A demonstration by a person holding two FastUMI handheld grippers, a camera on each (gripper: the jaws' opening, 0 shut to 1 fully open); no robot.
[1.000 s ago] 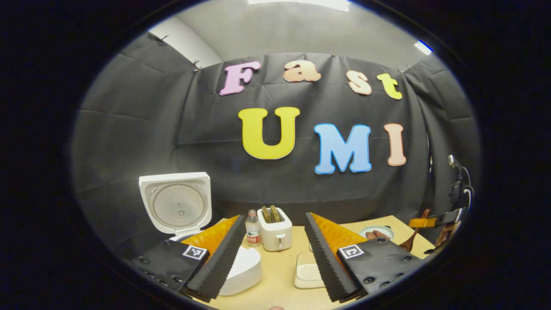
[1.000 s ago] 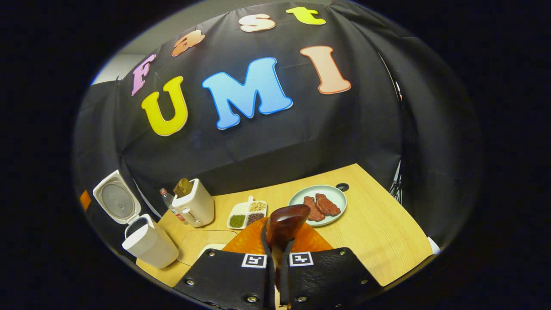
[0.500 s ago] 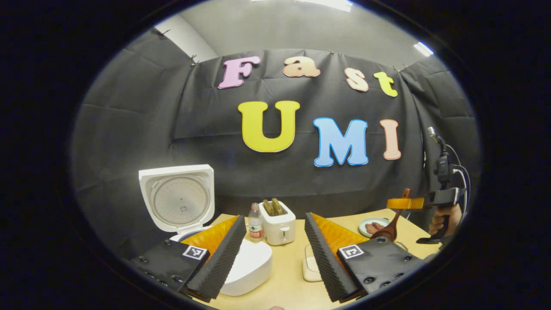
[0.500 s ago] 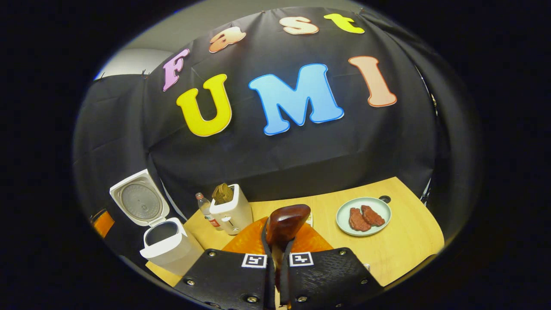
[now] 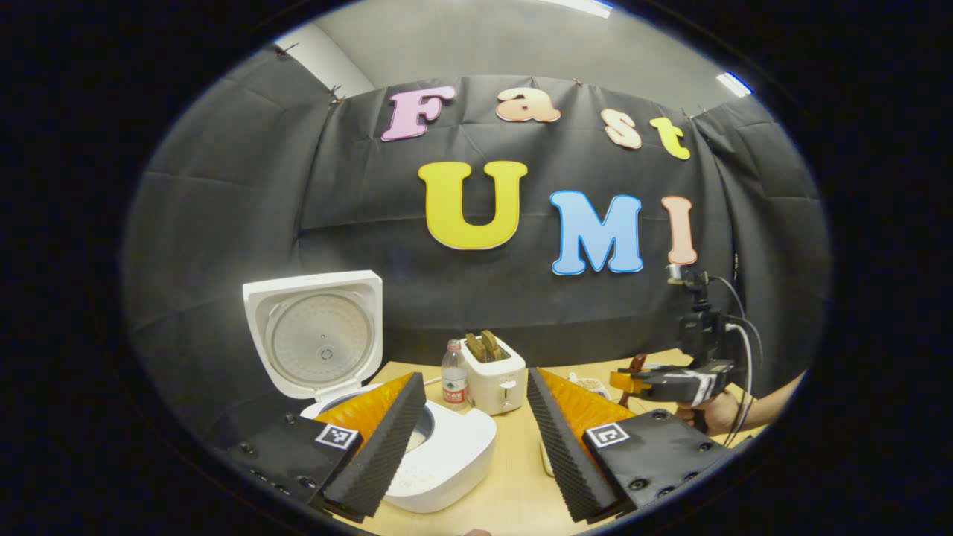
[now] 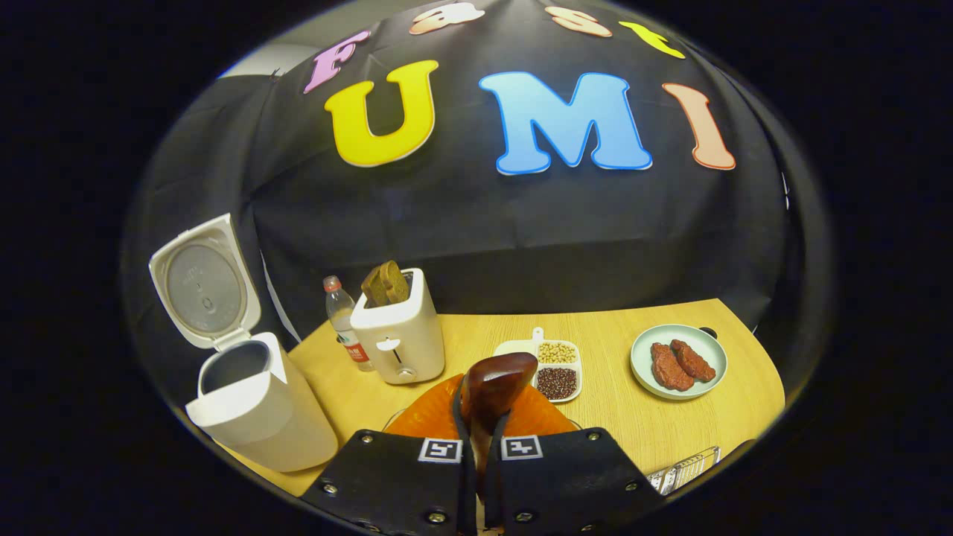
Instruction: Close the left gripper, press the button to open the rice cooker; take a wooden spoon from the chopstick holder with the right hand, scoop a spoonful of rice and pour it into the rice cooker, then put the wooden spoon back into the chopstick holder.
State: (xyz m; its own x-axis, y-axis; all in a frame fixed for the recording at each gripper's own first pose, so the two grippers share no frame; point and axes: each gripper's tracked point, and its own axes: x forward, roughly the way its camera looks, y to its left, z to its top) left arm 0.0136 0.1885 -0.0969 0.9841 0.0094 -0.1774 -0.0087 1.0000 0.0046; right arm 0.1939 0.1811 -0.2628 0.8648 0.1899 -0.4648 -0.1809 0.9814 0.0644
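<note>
Right gripper (image 6: pixel 480 447): clenching wooden spoon (image 6: pixel 493 383), bowl protruding past fingertips.
Left gripper (image 5: pixel 476 424): gaping wide, holding nothing.
Rice cooker (image 6: pixel 257 406): standing open at table's left edge.

Black cloth (image 5: pixel 223 223) hangs as the booth's wall on 3 sides, creased and clipped along its top edge. Above it runs a pale grey ceiling (image 5: pixel 476 41) with 2 bright light strips (image 5: pixel 733 83). A light wooden desk (image 6: pixel 670 424) stands against the cloth.
</note>
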